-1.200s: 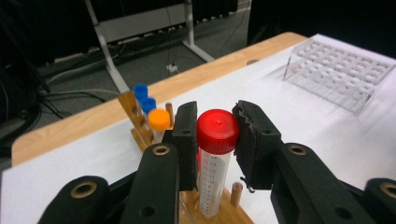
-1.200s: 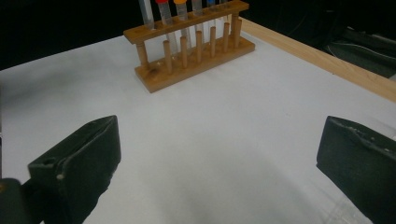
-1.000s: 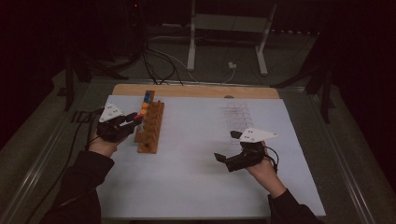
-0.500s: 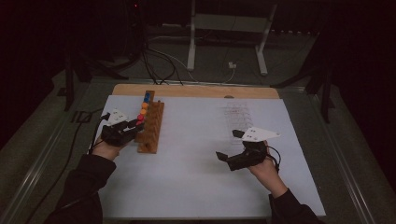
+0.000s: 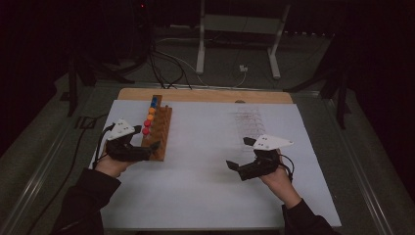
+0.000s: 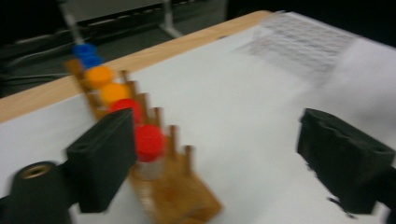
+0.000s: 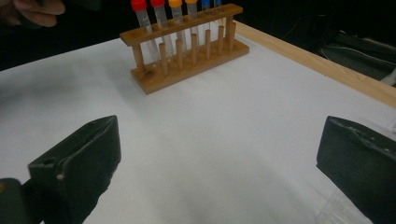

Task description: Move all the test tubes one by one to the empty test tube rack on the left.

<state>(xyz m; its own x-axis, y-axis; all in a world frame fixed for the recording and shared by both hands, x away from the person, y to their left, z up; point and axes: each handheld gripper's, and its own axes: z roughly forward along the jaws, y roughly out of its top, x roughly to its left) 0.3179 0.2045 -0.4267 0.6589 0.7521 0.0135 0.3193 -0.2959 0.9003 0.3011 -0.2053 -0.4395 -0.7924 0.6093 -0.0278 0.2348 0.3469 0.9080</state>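
Note:
A wooden tube rack [image 5: 161,128] stands on the white sheet at the left, holding tubes with red, orange and blue caps. My left gripper [image 5: 147,138] is at the rack's near end. Its jaws have just been opening and stand wide apart, pressing on nothing [image 6: 219,140]. The nearest red-capped tube [image 6: 149,140] sits in the rack [image 6: 182,196], right beside one black jaw. My right gripper [image 5: 239,152] hovers over the sheet at the right, open and empty [image 7: 219,154], pointing at the rack [image 7: 187,51] across the table.
A white sheet [image 5: 205,186] covers a wooden board [image 5: 205,94]. A clear gridded tray [image 5: 249,122] lies at the back right. Cables and a stand's legs [image 5: 235,44] lie on the floor beyond the table. A person's fingers [image 7: 37,9] appear by the rack.
My left gripper slid toward the near end of the rack and its jaws opened. The right gripper stayed where it was.

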